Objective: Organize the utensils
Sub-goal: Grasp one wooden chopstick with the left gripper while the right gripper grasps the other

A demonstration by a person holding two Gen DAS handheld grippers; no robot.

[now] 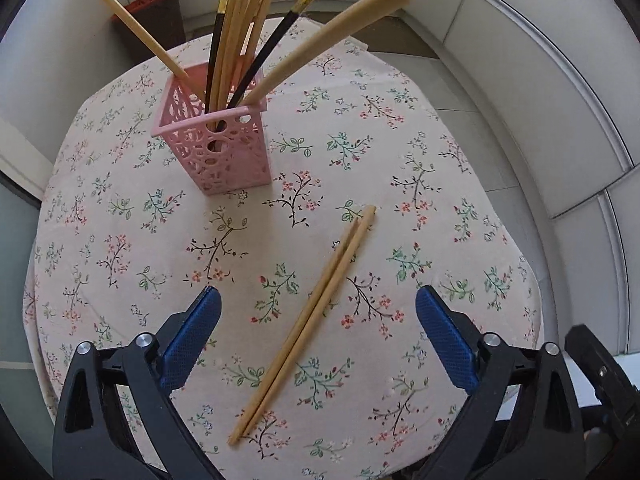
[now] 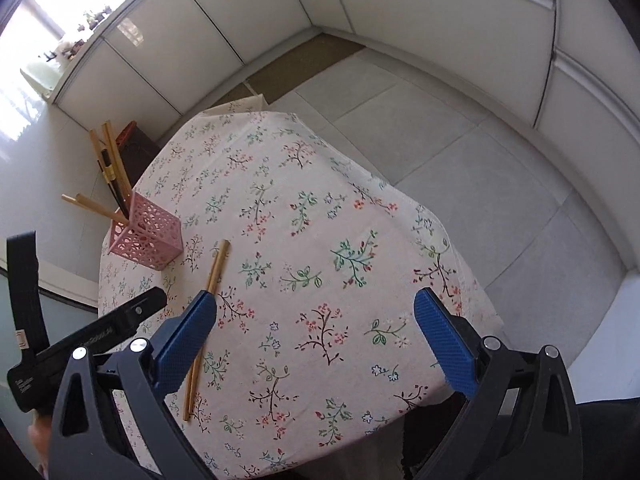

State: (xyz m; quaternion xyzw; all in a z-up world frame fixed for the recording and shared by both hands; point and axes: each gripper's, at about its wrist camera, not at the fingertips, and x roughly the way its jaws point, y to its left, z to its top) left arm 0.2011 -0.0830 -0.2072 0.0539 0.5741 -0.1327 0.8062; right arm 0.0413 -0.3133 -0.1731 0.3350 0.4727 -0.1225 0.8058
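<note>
Lying loose on the flowered cloth of the bench [image 1: 120, 184], a pair of pale wooden chopsticks [image 1: 308, 320] is the one item not yet put away; the two sticks rest side by side and touching, slanting from near the bench's front edge up toward the middle, a little apart from the pink holder [image 1: 224, 152]. That holder, a square perforated plastic cup standing upright toward the far left part of the bench, already carries a bundle of utensils: several light wooden chopsticks fanned outward and two black chopsticks [image 1: 276, 44] with gold bands. So the sorting looks mostly done, judging by how things lie, with only this last pair left to lift and drop in. The sticks are slim, straight and smooth, likely to roll or split apart if pinched off-centre. The left tongs [image 1: 318, 300] hang just above them, blue pads spread wide on either side and gripping nothing. The right tongs [image 2: 316, 308] are likewise spread and empty, over bare cloth with the pair passing under their left pad. A dark bin [image 1: 156, 20] stands beyond the bench.
</note>
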